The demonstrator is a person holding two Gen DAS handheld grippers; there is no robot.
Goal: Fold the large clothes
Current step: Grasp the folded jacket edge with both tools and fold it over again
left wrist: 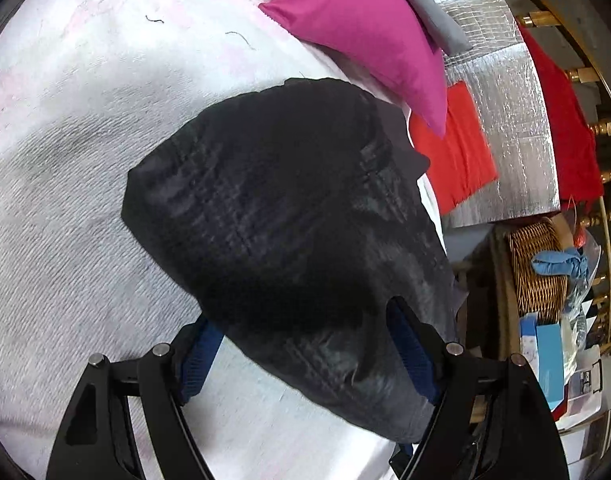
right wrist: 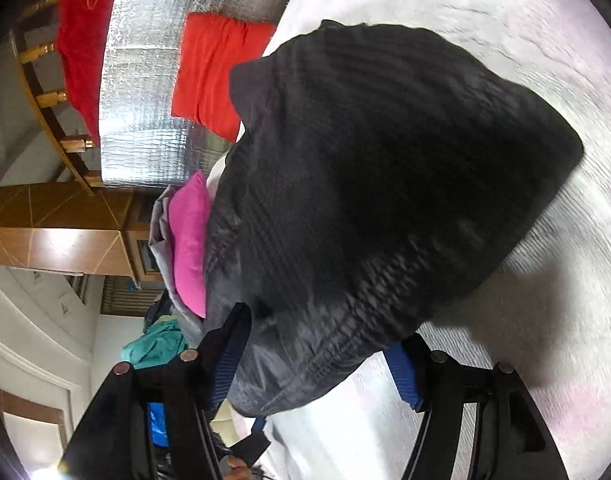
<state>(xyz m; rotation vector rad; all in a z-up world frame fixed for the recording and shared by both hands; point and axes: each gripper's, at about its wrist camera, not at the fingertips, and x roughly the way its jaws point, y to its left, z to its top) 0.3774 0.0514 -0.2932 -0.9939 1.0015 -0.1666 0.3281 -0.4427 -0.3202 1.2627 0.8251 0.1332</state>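
Left wrist view: left claw jaws spread wide, straddling near edge of black jacket; pads seem clear of cloth, contact hard to judge. Jacket lies on white bed, long axis running away toward pink pillow. Wicker basket at right, holding blue cloth.

Right wrist view: right claw jaws apart around jacket's near edge, not visibly pinching. Bundle directly ahead, both claws equally near.

A black quilted jacket lies folded into a thick, rounded bundle on a white textured bed cover; its stitched ribbed fabric shines faintly; one end hangs past the cover's edge, beside a magenta cushion.
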